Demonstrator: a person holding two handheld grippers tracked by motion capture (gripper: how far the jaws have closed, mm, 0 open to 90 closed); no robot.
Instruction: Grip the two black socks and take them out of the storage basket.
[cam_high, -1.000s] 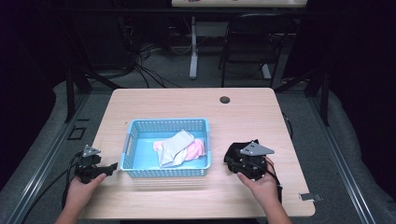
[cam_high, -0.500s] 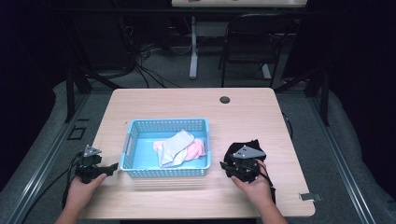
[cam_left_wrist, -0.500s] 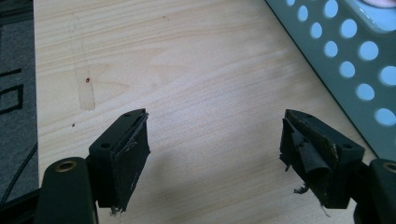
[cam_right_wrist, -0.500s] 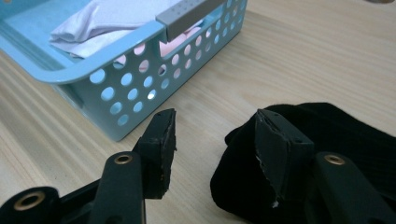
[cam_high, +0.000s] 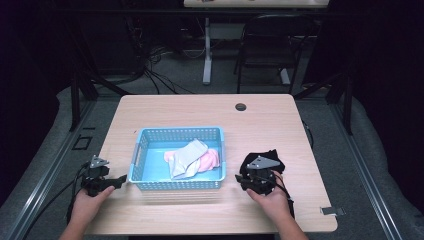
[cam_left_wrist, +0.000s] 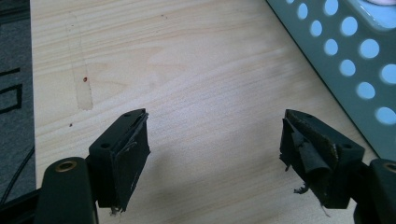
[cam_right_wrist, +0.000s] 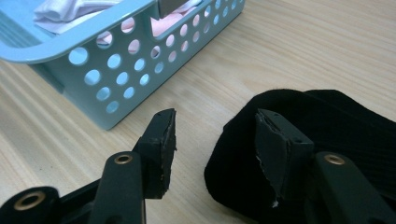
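The black sock (cam_right_wrist: 327, 135) lies flat on the tabletop (cam_high: 260, 120), just right of the basket (cam_high: 137, 152). The right claw (cam_right_wrist: 215, 140) hangs over the sock's near edge, jaws spread wide: one jaw is above the sock, the other above bare wood on the basket side, nothing gripped. Inside the basket lie a grey sock (cam_high: 186, 157) and a pink sock (cam_high: 210, 160). The left claw (cam_left_wrist: 215, 144), open and empty, sits just left of the basket.
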